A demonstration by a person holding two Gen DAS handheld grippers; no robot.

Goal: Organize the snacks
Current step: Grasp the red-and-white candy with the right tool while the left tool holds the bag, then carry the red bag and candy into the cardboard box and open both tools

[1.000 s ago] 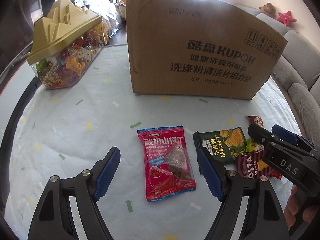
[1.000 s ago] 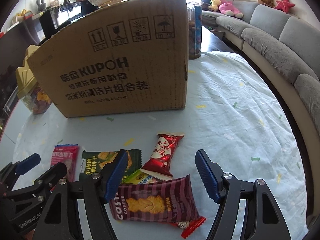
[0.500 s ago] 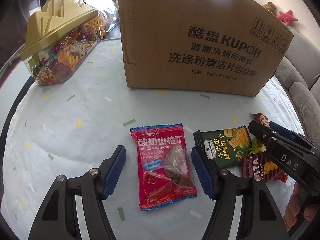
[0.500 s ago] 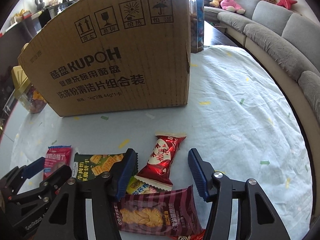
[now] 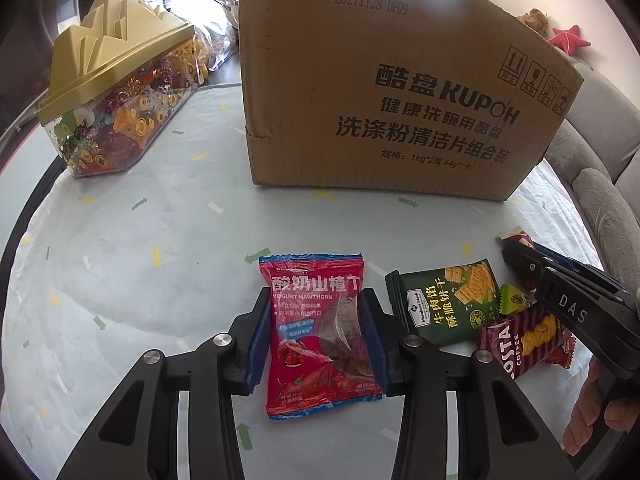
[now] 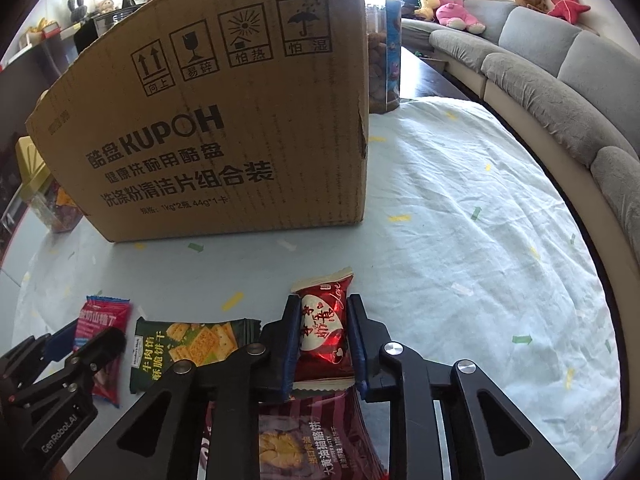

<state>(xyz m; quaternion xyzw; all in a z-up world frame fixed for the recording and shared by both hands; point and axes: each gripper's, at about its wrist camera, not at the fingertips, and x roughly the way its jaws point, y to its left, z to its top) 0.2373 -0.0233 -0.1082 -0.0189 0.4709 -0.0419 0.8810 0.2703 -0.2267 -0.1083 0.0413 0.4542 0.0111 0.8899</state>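
A red yogurt hawthorn packet (image 5: 316, 340) lies flat on the pale tablecloth (image 5: 160, 260). My left gripper (image 5: 316, 296) straddles it, its jaws closing, and both blue pads touch the packet's long edges. A red heart-print candy (image 6: 322, 332) sits between the pads of my right gripper (image 6: 324, 300), which is shut on it. A green cracker packet (image 5: 448, 304) lies between the two grippers. Beside it are a small yellow-green sachet (image 5: 514, 300) and a striped Costa Coffee biscuit packet (image 6: 304, 440), which lies partly under my right gripper.
A tall cardboard box (image 5: 380, 100) stands behind the snacks. At the back left is a clear candy box with a gold lid (image 5: 112, 92). A grey sofa (image 6: 540, 80) curves along the right side, and a blue carton (image 6: 390, 60) stands behind the cardboard box.
Both grippers closed from wide open: the left onto the hawthorn packet's sides, the right onto the heart-print candy. Both views moved slightly closer to the snacks.
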